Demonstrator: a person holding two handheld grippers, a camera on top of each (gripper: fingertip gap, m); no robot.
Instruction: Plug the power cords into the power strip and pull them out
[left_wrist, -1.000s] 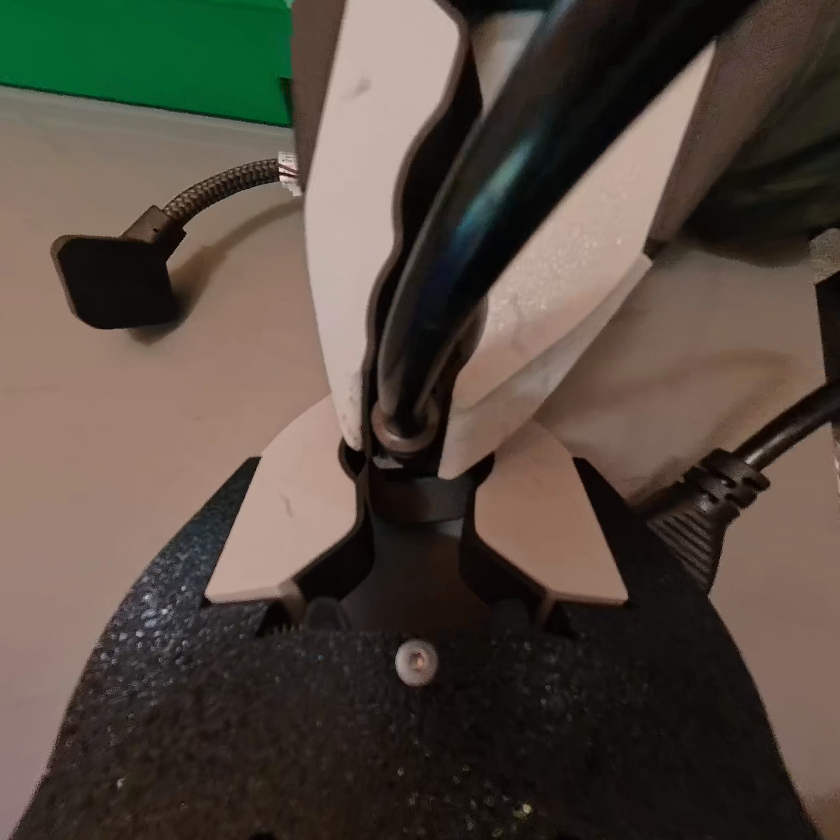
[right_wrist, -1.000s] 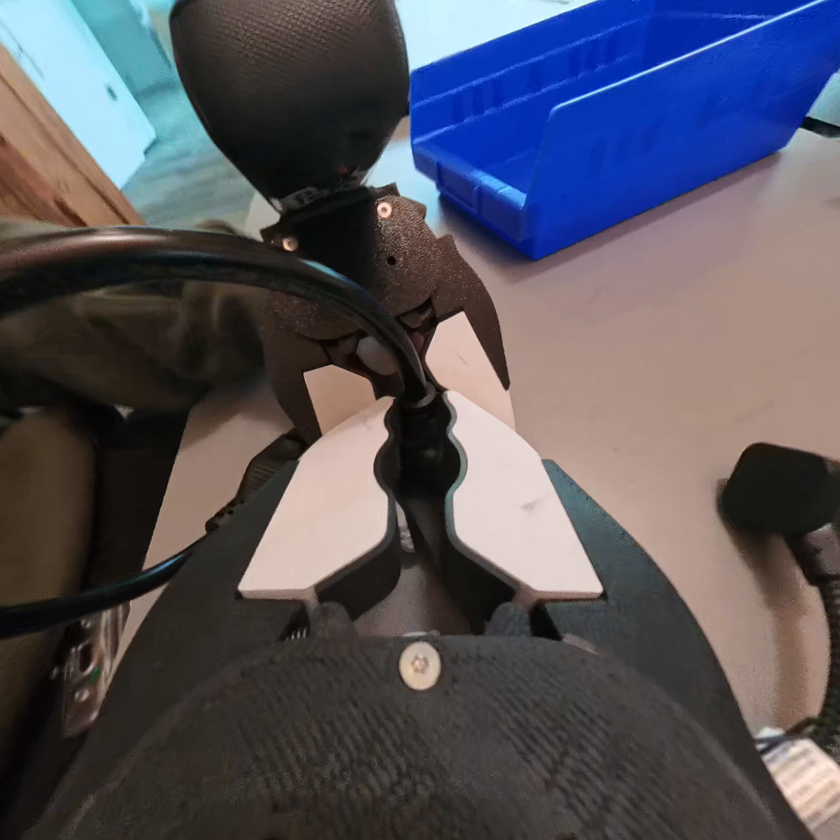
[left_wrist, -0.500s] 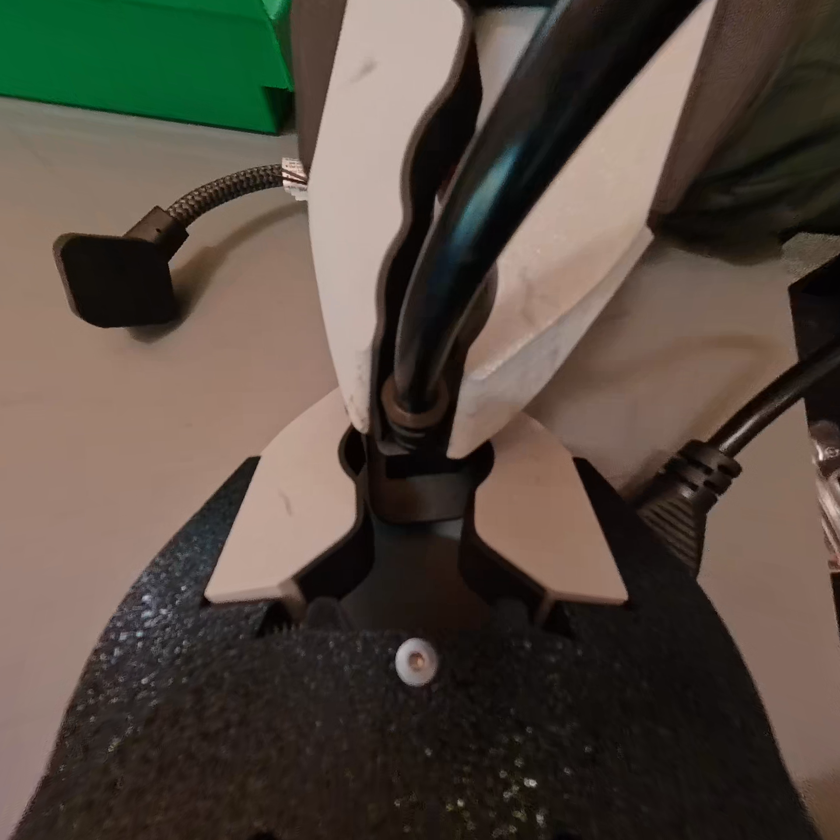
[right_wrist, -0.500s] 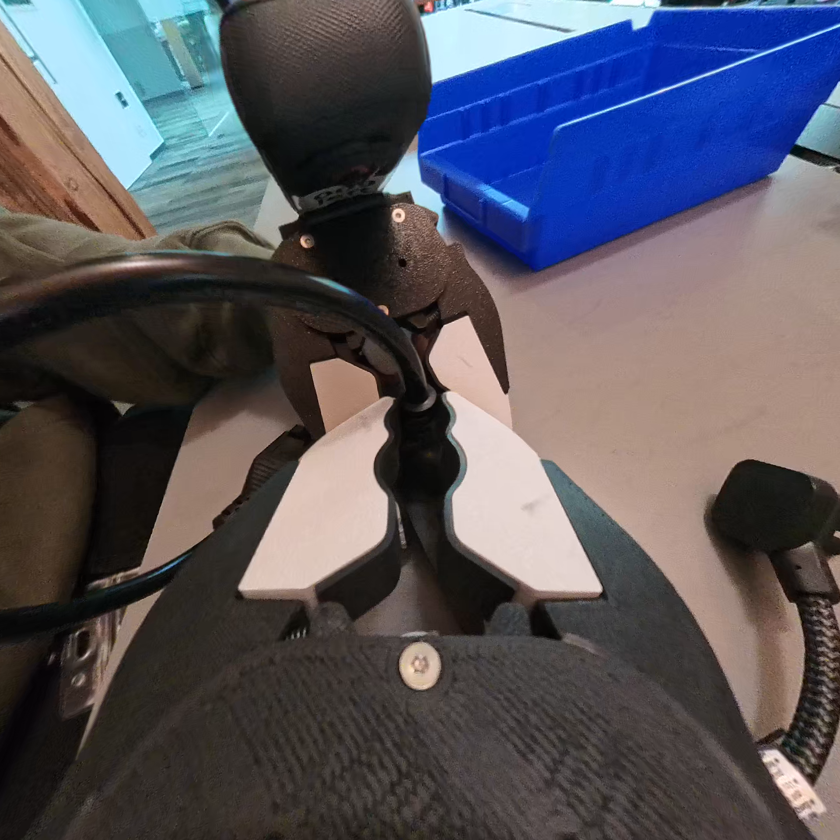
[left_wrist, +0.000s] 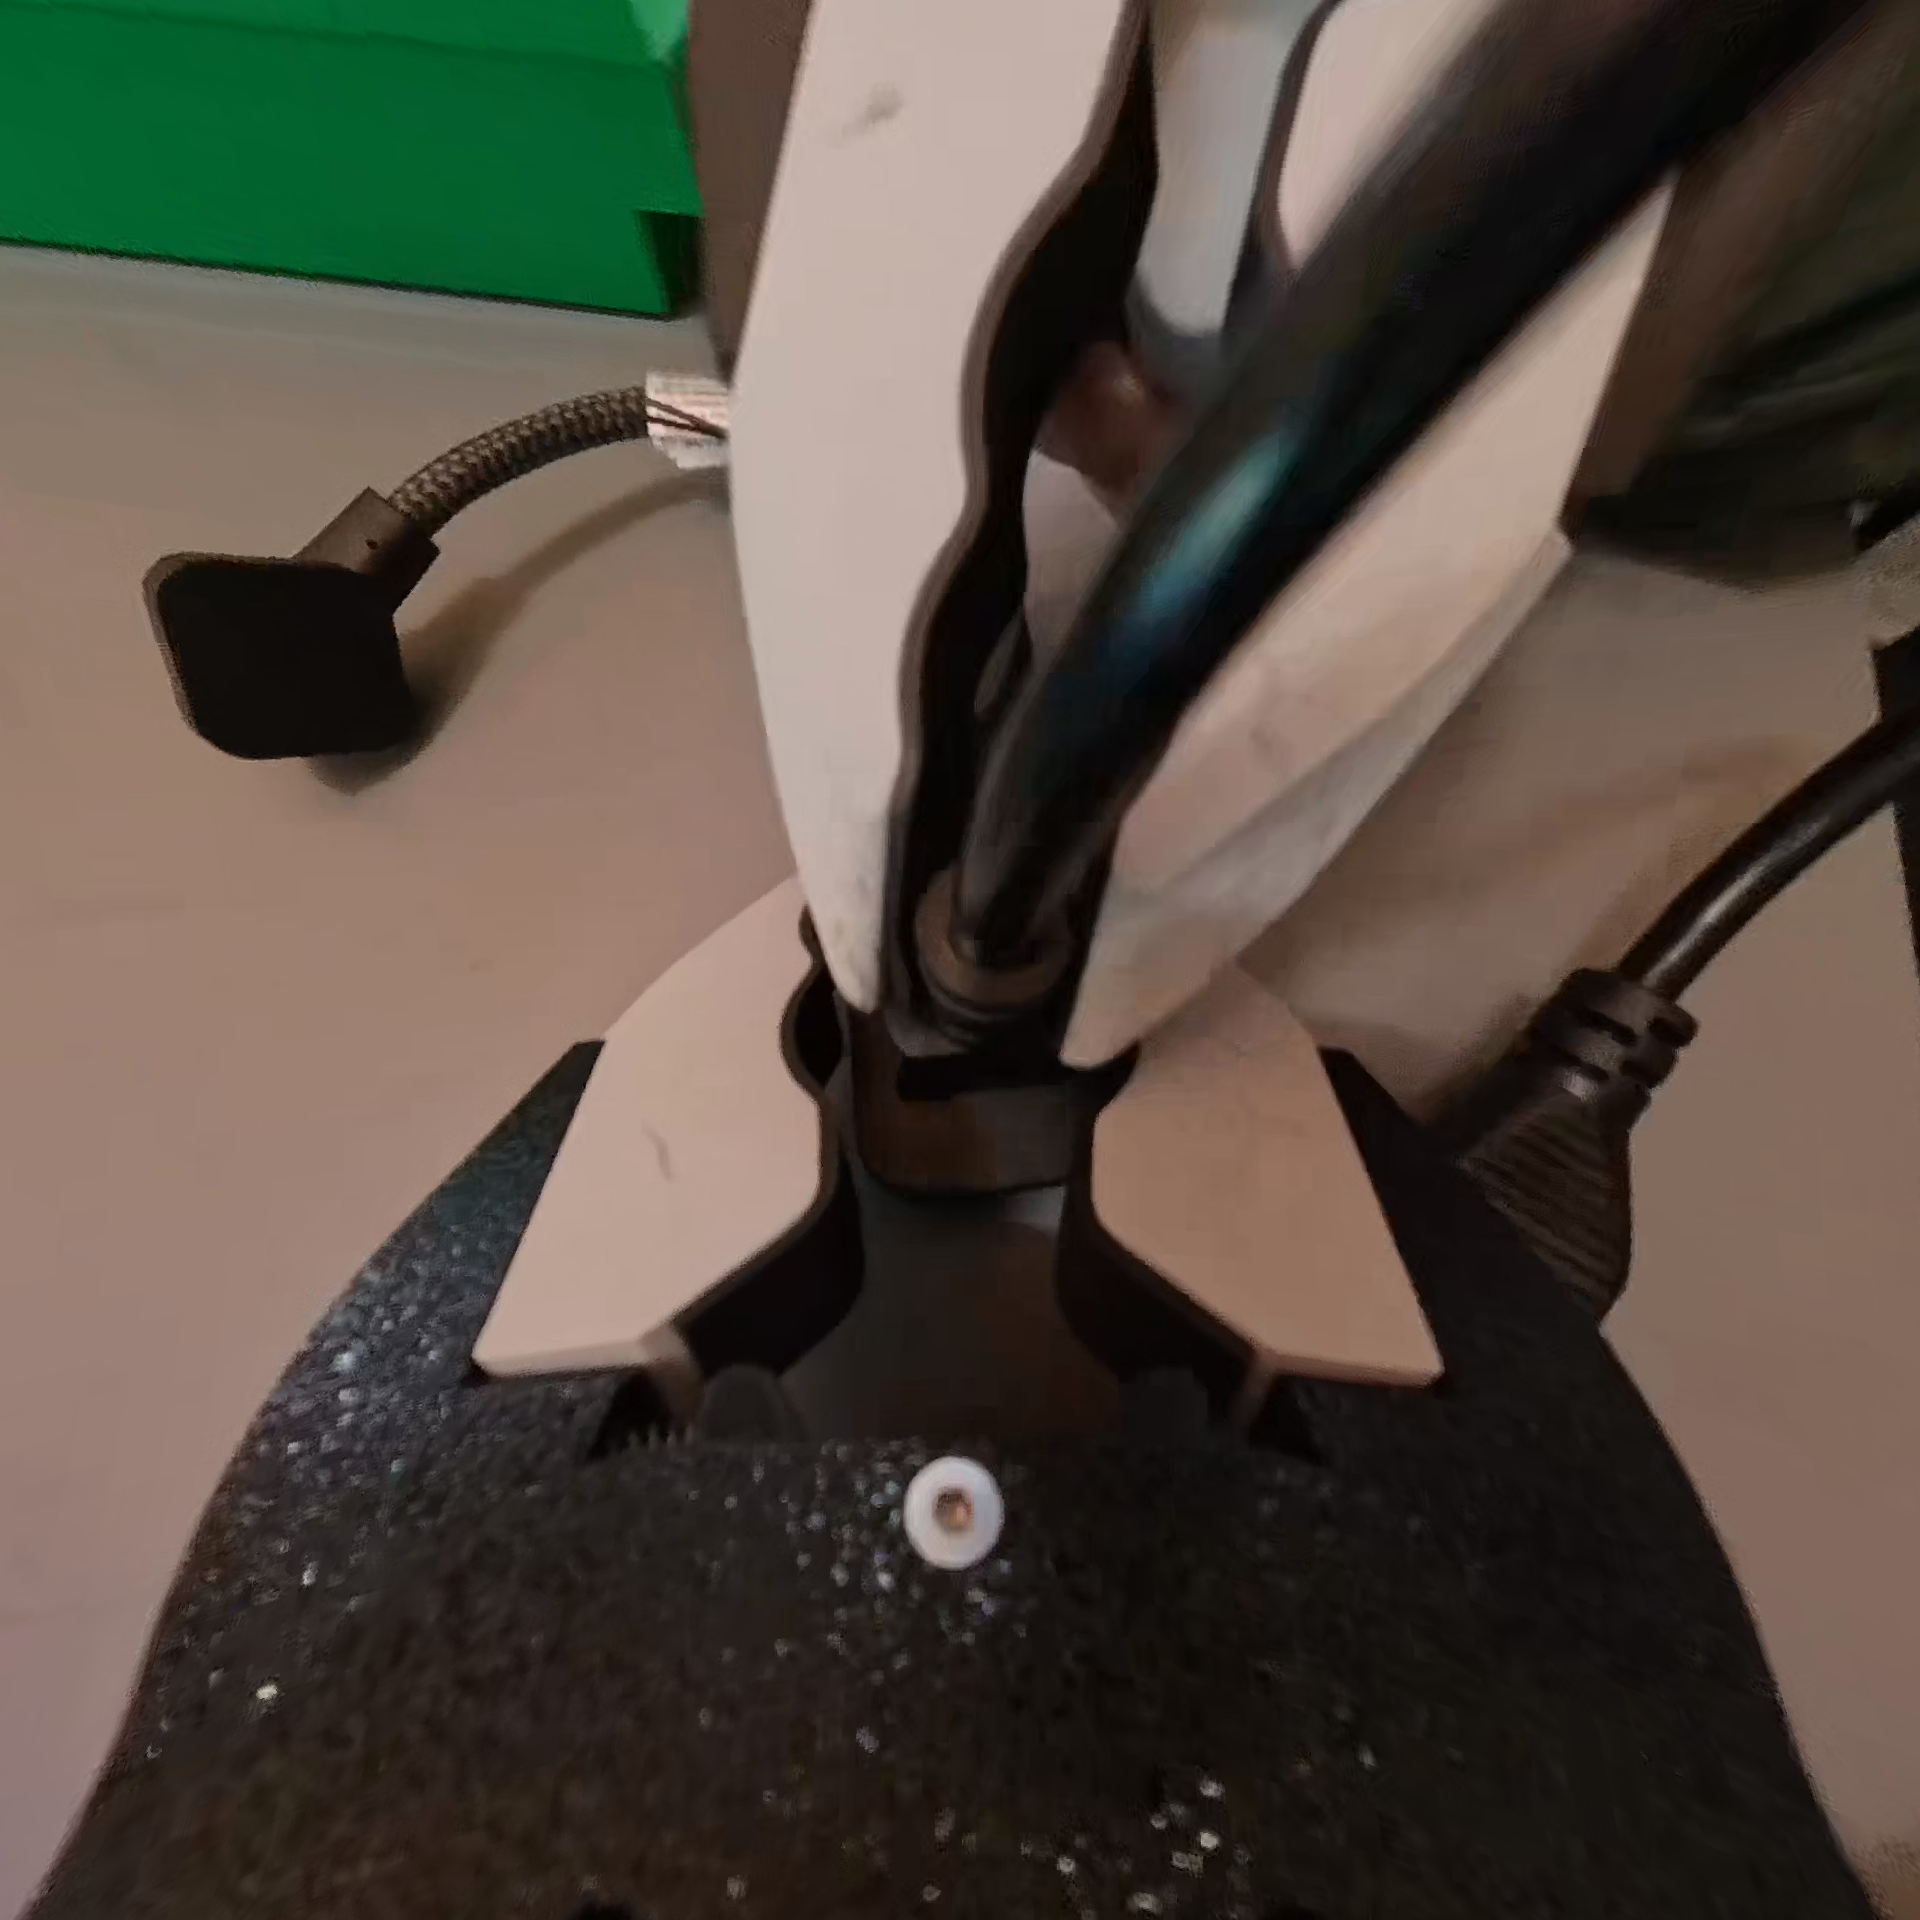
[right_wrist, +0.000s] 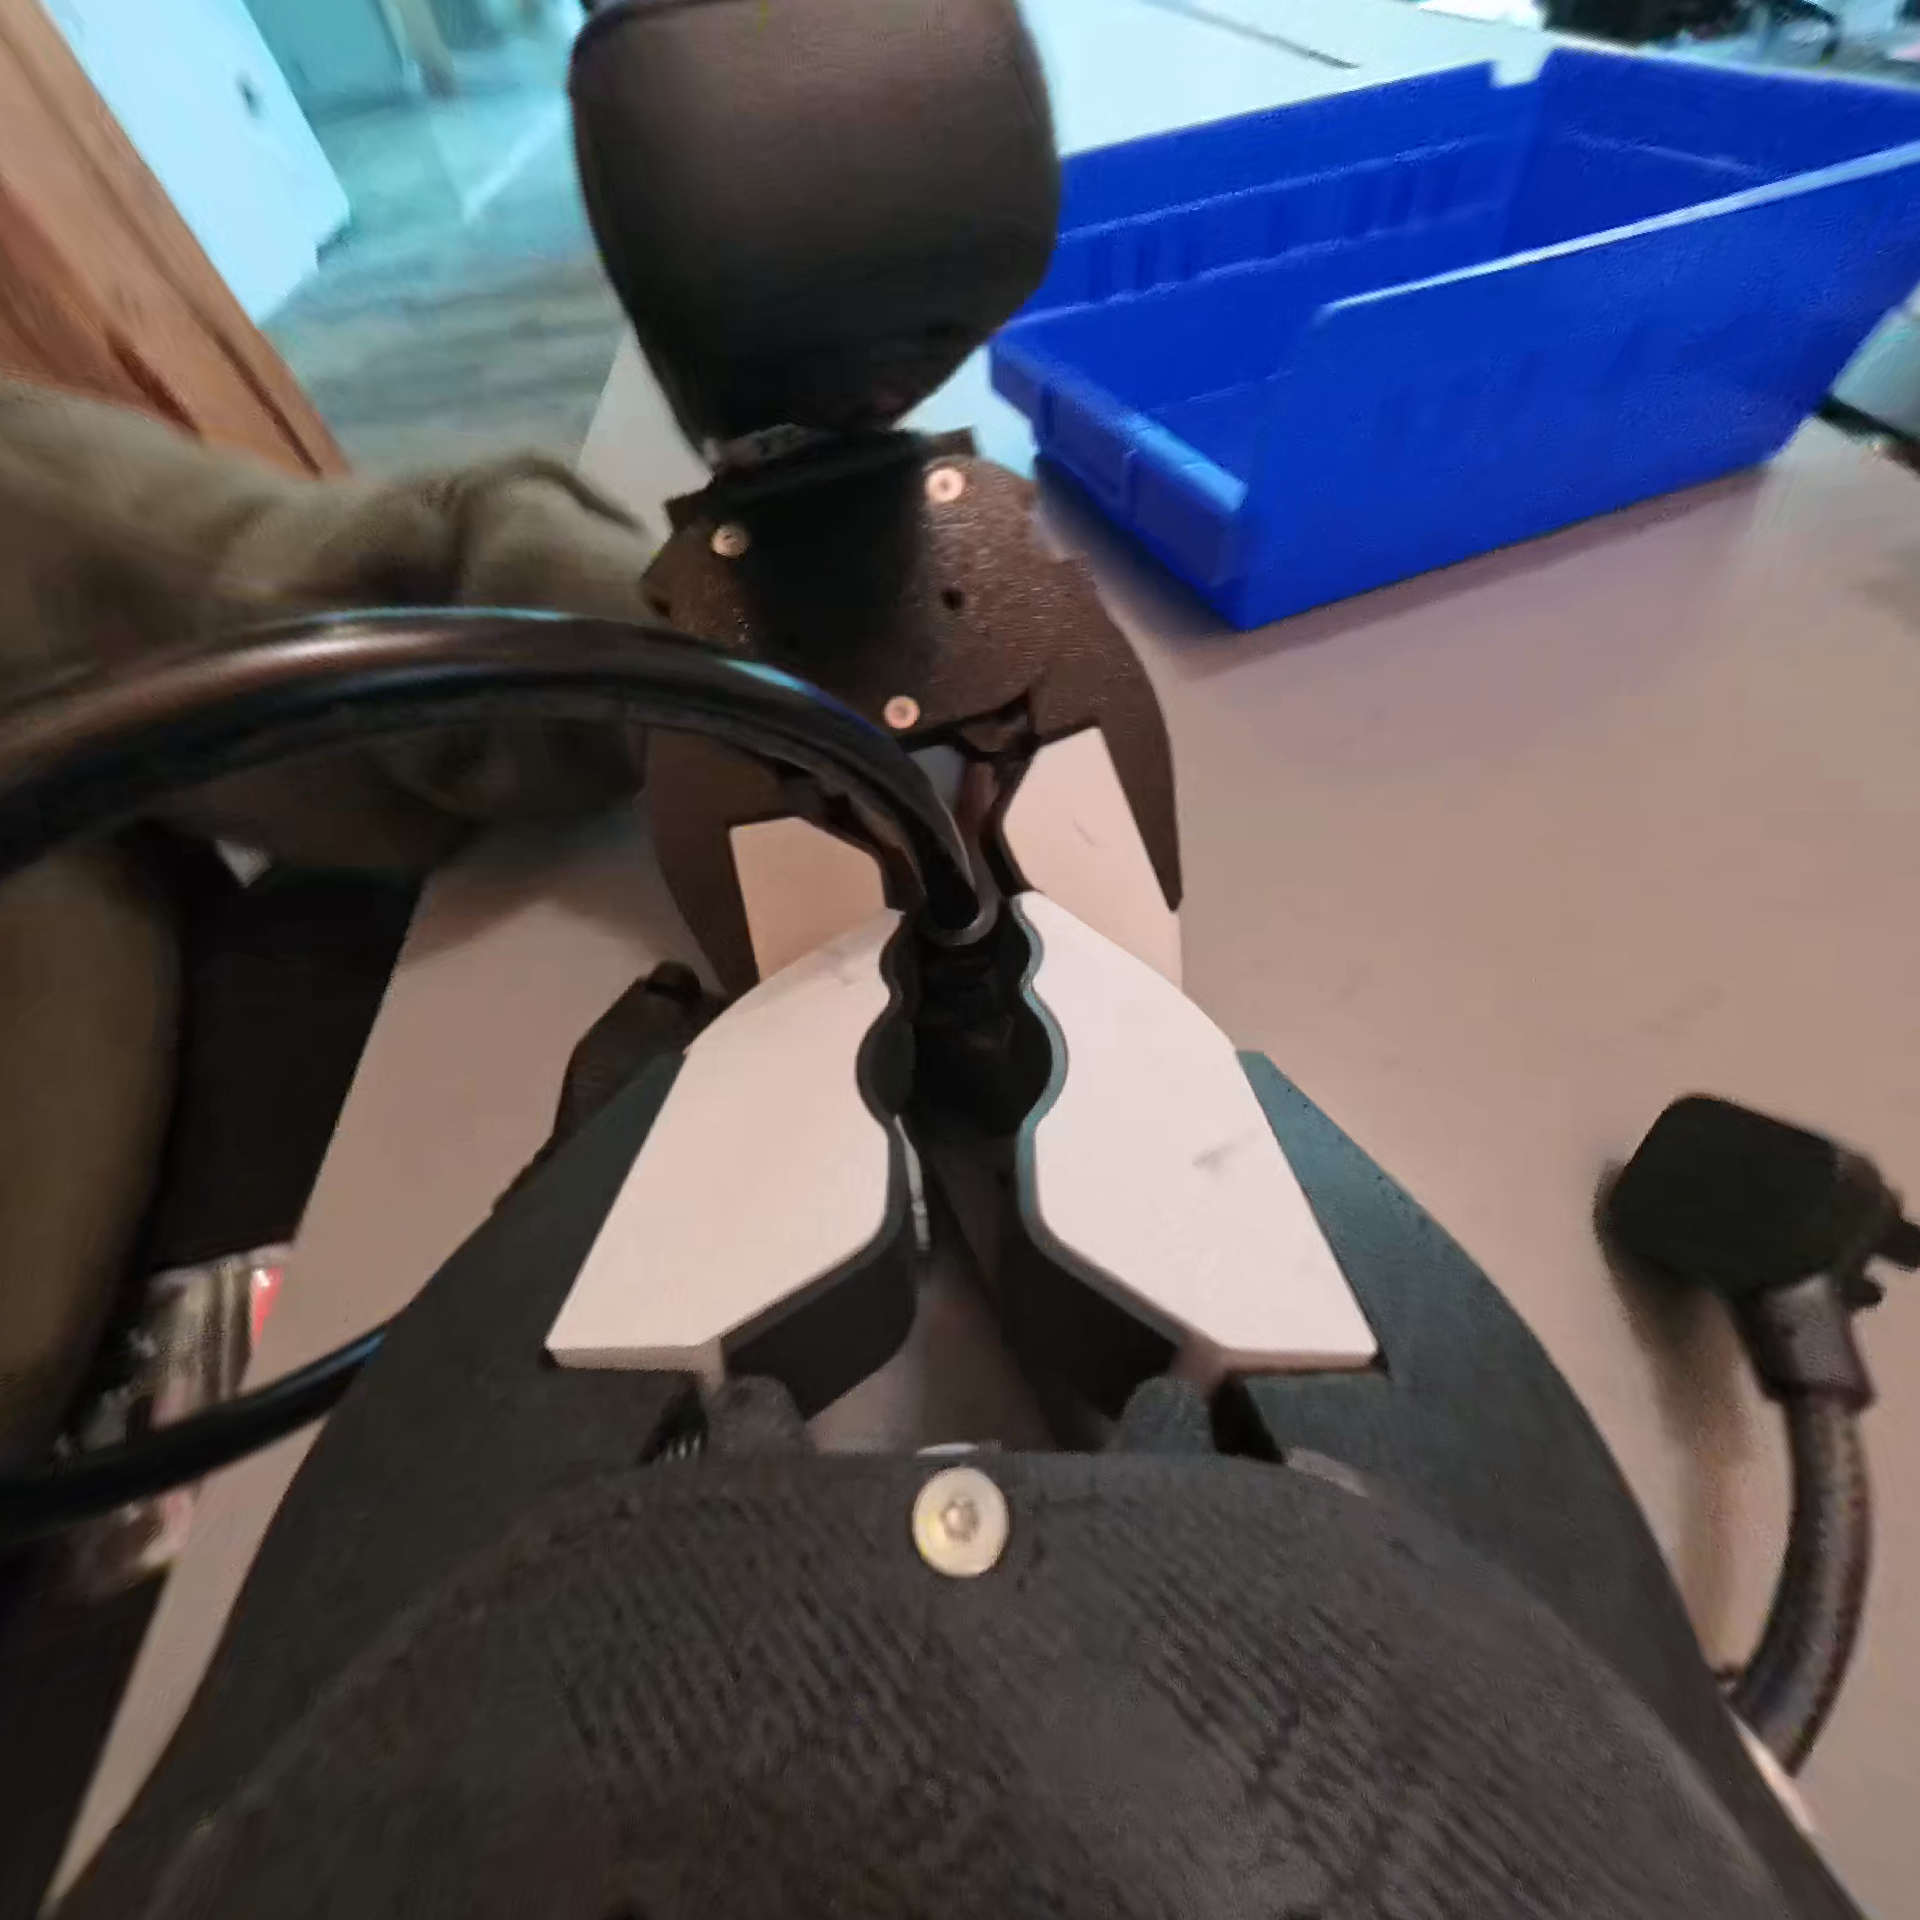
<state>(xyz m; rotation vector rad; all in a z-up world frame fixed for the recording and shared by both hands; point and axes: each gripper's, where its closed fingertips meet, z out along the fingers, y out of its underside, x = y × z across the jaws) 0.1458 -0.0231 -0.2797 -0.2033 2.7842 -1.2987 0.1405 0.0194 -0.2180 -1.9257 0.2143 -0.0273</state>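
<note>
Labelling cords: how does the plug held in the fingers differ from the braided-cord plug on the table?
The held plug is clamped by left gripper and right gripper; braided-cord plug lies loose on the table. The held plug's cord is smooth, glossy; the other's is braided. Both black.

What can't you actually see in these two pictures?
- Power strip: not identifiable in either view.
- Plug prongs: hidden between the left hand-held gripper and right hand-held gripper, both views.
- Black cord: leaves the left edge, right wrist view.
- Braided cord: far end hidden behind the right hand-held gripper's finger, left wrist view.
</note>
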